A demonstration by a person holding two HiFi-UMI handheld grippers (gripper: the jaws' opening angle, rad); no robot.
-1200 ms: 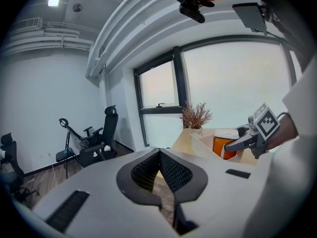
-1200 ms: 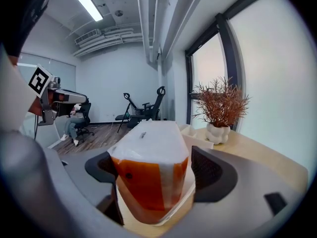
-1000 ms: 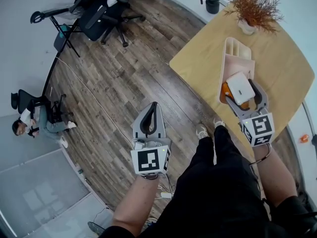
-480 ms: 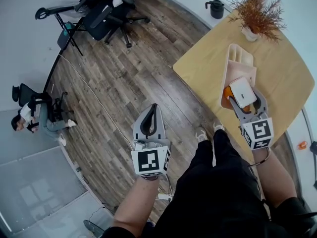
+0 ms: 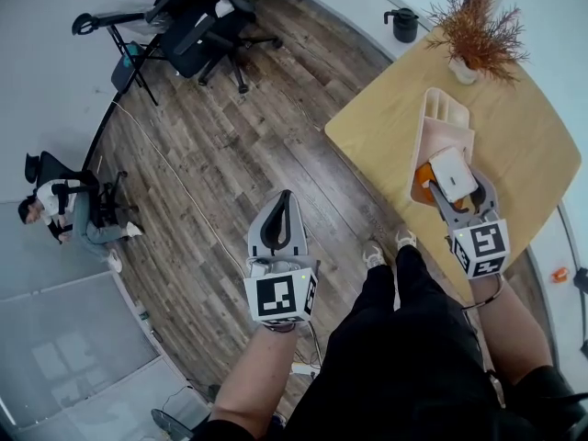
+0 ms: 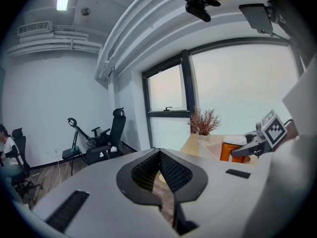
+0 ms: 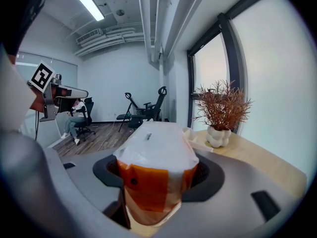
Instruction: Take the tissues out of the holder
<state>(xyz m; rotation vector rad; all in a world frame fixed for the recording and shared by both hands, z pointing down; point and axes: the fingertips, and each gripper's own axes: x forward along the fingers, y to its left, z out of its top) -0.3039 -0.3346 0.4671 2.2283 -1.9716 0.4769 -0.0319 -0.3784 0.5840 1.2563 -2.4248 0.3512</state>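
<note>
The tissue pack (image 5: pixel 452 171) is a soft block with a white top and orange sides. It sits at the near end of the pale holder (image 5: pixel 439 118), which lies lengthwise on the wooden table (image 5: pixel 528 141) with its far compartments towards the dried plant (image 5: pixel 478 30) in its white pot. From above, only the pack's white top and a sliver of orange on its left show, because the right gripper (image 5: pixel 457 187) covers its near side. In that gripper's own view the bottom of the pack drops out of sight between the grey jaw bodies. I can't say whether it rests on the holder's floor or is raised off it. Any print on the wrapper is too small to read. The right gripper's jaws stand fairly wide and are closing, with the pack filling the gap between them; the black pads touch its orange sides, and the wrapper narrows where they meet it. The left gripper (image 5: pixel 283 205) hangs well off the table, over the wooden floor (image 5: pixel 230 145), with its jaws together at the tips and nothing held.
</note>
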